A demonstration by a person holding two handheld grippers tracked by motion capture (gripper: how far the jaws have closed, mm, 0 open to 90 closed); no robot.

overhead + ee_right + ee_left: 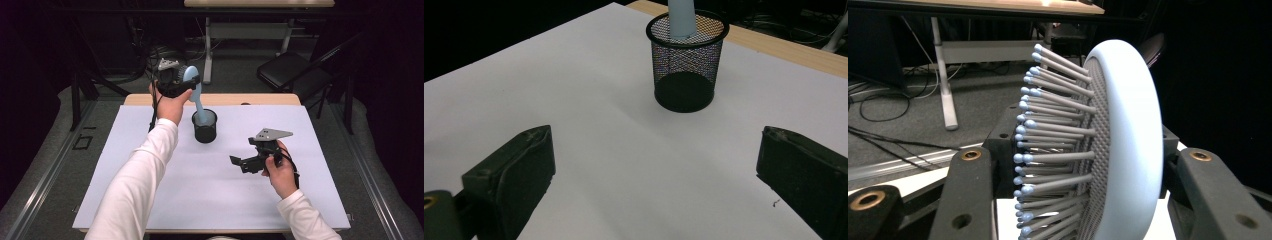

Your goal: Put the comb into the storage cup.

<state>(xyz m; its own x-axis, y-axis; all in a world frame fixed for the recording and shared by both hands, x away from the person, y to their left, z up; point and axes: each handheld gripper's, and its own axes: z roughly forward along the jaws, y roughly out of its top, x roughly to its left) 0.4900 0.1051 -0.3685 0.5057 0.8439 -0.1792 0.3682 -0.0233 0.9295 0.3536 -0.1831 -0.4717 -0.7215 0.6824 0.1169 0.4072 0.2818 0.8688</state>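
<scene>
**Brush head clamped over mesh cup; rt tongs wide, idle**

A pale blue hairbrush [195, 95] is gripped by the left gripper [186, 80], jaws closed on the oval head. In the left gripper view the head [1128, 150] is seen edge-on btwn the jaws: smooth matte plastic back, rounded rim, a grey dotted cushion pad, and rows of thin straight bristles w/ small ball tips pointing to that view's left. The handle is angled down from the tongs, its end sunk inside a black mesh cup [205, 127] just below and beside them. The cup is round, of fine wire mesh w/ a solid rolled rim and solid dark base; the blue handle is seen thru its open top in the right gripper view [682, 20].

The right gripper [239, 162] is held low over the white sheet [210, 200], well apart from the cup, jaws spread wide w/ nothing btwn them; blocky black pads are seen either side of bare sheet. The cup [685, 60] stands straight ahead of those jaws, unobstructed.

The sheet is smooth, matte, laid on a wood-topped table [150, 99]. Beyond the left tongs: a folding chair [295, 70], a desk leg [207, 50], loose cables on grey floor.
</scene>
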